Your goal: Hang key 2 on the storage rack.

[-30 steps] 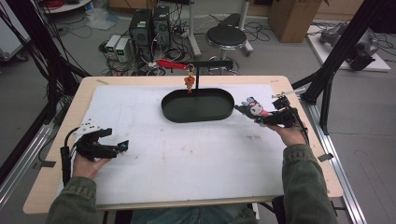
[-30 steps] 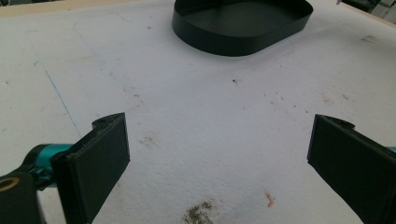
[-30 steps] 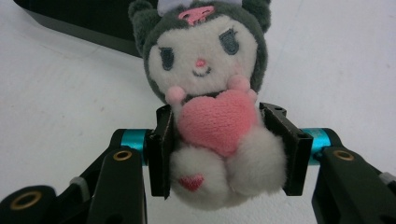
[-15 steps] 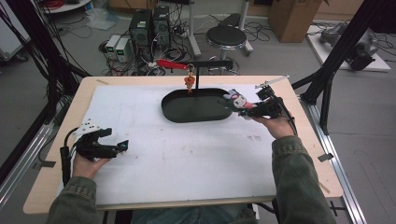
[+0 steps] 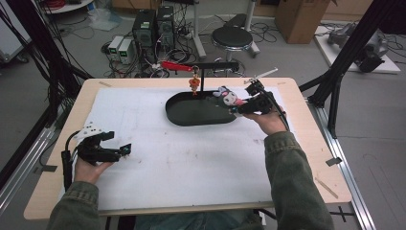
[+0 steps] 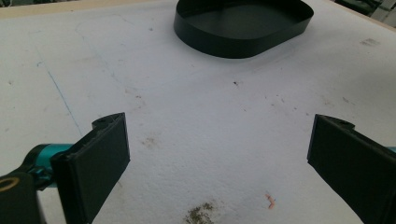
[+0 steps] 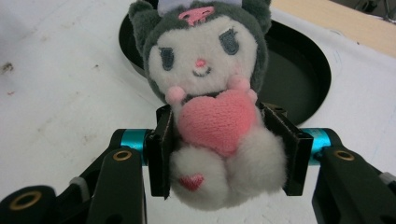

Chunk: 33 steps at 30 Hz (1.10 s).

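The plush toy (image 7: 208, 98) is a single small doll with a dark hood, a white face and a pink heart held against its belly. It sits clamped between the two jaws of the right gripper (image 7: 224, 154), whose pads press into its sides at heart level. In the right gripper view its long axis runs straight up from the jaws, head away from the hand and feet toward it, face turned to the camera. In the high view the plush toy (image 5: 228, 97) hangs in the air at the right end of the black tray (image 5: 182, 117), over its rim, head pointing left toward the tray's middle.

The right gripper (image 5: 238, 105) is held up off the table, reaching left and slightly away from the person, with the right hand (image 5: 268, 120) behind it and the green sleeve (image 5: 292, 177) running back to the bottom edge.

There is one tray, an oval with low walls. Behind it stands one black T-shaped stand (image 5: 210, 67), with one small orange charm (image 5: 194, 84) hanging from its bar; how the charm is fastened is too small to tell.

The left gripper (image 5: 122, 151) lies low on the white mat (image 5: 191, 167) at the near left, well apart from the tray, its jaws pointing right. In the left gripper view its two jaws stand wide apart with bare mat between them and the black tray (image 6: 243, 35) ahead.
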Each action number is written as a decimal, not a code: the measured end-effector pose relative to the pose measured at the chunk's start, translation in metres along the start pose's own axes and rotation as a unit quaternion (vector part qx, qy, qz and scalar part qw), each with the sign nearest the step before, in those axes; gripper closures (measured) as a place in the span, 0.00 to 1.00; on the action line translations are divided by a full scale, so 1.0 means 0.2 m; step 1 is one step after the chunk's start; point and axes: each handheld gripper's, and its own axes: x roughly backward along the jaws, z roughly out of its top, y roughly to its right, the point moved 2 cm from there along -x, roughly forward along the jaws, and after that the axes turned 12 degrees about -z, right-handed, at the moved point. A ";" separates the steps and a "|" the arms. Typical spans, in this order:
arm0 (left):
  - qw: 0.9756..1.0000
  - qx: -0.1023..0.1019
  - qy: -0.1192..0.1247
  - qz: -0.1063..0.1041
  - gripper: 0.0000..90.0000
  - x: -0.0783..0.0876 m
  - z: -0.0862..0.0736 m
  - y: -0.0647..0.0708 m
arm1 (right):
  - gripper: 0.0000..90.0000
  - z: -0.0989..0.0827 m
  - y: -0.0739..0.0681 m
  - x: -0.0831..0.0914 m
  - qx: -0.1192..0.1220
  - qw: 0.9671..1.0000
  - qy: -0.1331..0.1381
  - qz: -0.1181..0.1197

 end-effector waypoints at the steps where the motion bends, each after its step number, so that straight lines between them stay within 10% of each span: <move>1: 1.000 0.001 0.000 0.000 0.07 0.00 0.00 0.00 | 0.54 0.01 -0.01 0.00 0.001 1.000 0.000 0.002; 23: 1.000 0.000 0.001 -0.001 0.07 0.00 0.00 0.00 | 0.54 0.17 -0.02 0.07 -0.008 0.999 0.030 -0.006; 33: 1.000 0.000 0.002 -0.001 0.07 0.00 0.00 0.00 | 0.55 0.29 0.02 0.07 -0.039 0.996 0.064 -0.056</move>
